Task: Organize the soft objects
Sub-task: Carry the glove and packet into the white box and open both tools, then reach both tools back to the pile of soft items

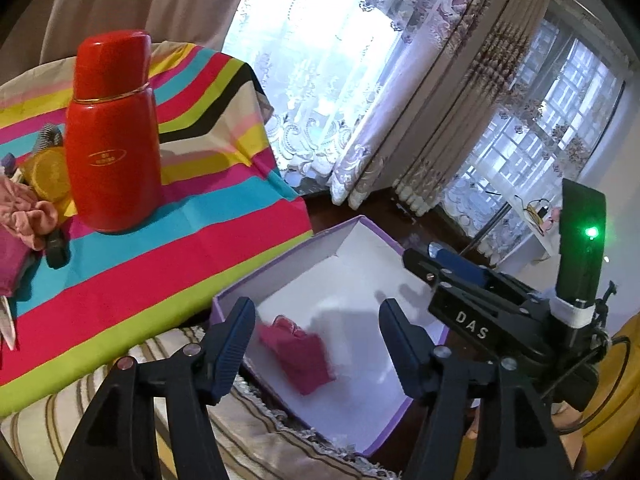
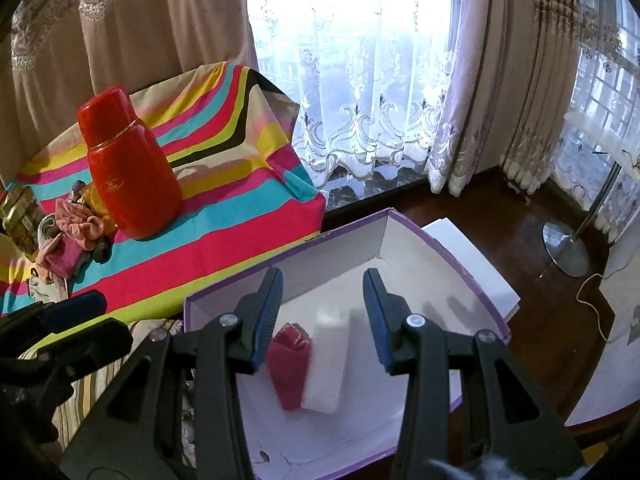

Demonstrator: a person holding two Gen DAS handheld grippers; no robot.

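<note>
A purple-edged cardboard box [image 1: 288,280] [image 2: 320,256] with a white inside stands below the table edge. A folded pink cloth [image 1: 300,356] [image 2: 288,368] lies in it, blurred, with a pale white block [image 2: 324,364] beside it. My left gripper [image 1: 318,308] [image 2: 108,320] hangs open over the box above the pink cloth, pads clear of it. My right gripper [image 2: 323,280] [image 1: 424,256] is also over the box, fingers apart with nothing pressed between them. A pile of pink and pale soft things [image 2: 76,232] [image 1: 28,216] lies on the striped tablecloth [image 1: 160,272] [image 2: 220,220].
A tall red thermos [image 1: 114,140] [image 2: 128,168] stands on the cloth next to the pile, with a green tin [image 2: 20,216] at the left edge. A striped cushion [image 1: 120,420] lies under the box's near side. A lamp base [image 2: 566,248] and curtains stand beyond on dark floor.
</note>
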